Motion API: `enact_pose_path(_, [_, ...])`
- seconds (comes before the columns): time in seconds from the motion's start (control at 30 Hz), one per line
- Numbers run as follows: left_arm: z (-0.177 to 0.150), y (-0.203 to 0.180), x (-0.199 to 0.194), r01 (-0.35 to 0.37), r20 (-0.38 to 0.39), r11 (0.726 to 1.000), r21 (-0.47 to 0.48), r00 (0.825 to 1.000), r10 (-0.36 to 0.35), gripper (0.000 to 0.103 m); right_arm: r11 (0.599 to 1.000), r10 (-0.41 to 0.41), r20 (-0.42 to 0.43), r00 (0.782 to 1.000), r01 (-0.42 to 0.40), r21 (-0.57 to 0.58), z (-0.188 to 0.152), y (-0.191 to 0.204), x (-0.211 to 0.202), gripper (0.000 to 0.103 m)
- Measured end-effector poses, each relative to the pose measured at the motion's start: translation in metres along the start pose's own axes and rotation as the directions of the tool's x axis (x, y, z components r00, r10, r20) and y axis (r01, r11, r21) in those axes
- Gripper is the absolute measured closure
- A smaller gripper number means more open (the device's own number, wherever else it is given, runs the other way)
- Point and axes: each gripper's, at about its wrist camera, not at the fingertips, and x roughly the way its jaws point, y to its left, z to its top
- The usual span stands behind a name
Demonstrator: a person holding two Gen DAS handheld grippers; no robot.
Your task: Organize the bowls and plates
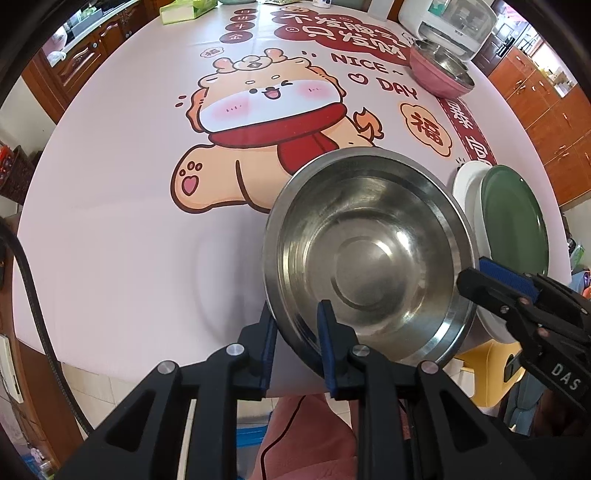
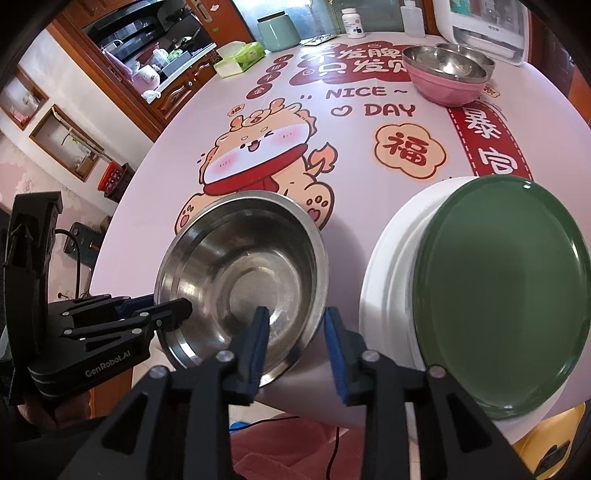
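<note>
The steel bowl is seen at the table edge, its rim straddled by both grippers. The left gripper is narrowly parted around the near rim; pad contact cannot be made out. The right gripper is parted wider, its pads off the rim, and the white plate is largely hidden under the green plate

We find the round stainless-steel bowl at the worktop's near edge, the green plate upon the white plates to its right, and the pink bowl stack behind.

Green plate hides most of white plate at right of left wrist view. Appliance cut off by top edge in right wrist view. Bottle label at top too small to read. Steel bowl hides pink bowl inside.
</note>
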Motion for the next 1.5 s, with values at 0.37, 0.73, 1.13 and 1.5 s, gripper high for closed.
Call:
enact_pose_path(0.37, [0.004, 0.005, -0.012, -0.026, 0.052, 0.999, -0.022, 0.998, 0.027, 0.069, 0.999, 0.026, 0.101, 0.995, -0.029, 0.022, 0.006, -0.009, -0.028, 0.058])
enact_pose_path(0.73, [0.026, 0.0, -0.044, -0.061, 0.134, 0.997, -0.043, 0.989, 0.066, 0.058, 0.999, 0.004, 0.154, 0.988, -0.012, 0.051, 0.025, -0.037, -0.059, 0.053])
enact_pose_path(1.13, [0.065, -0.051, -0.075, -0.082, 0.212, 0.996, -0.033, 0.973, 0.087, 0.041, 0.999, -0.003, 0.196, 0.981, -0.004, 0.038, 0.063, -0.086, -0.09, 0.05])
enact_pose_path(1.5, [0.116, -0.117, -0.095, -0.098, 0.291, 0.995, -0.005, 0.952, 0.095, 0.029, 0.999, -0.008, 0.217, 0.976, 0.001, 0.032, 0.102, -0.142, -0.11, 0.049])
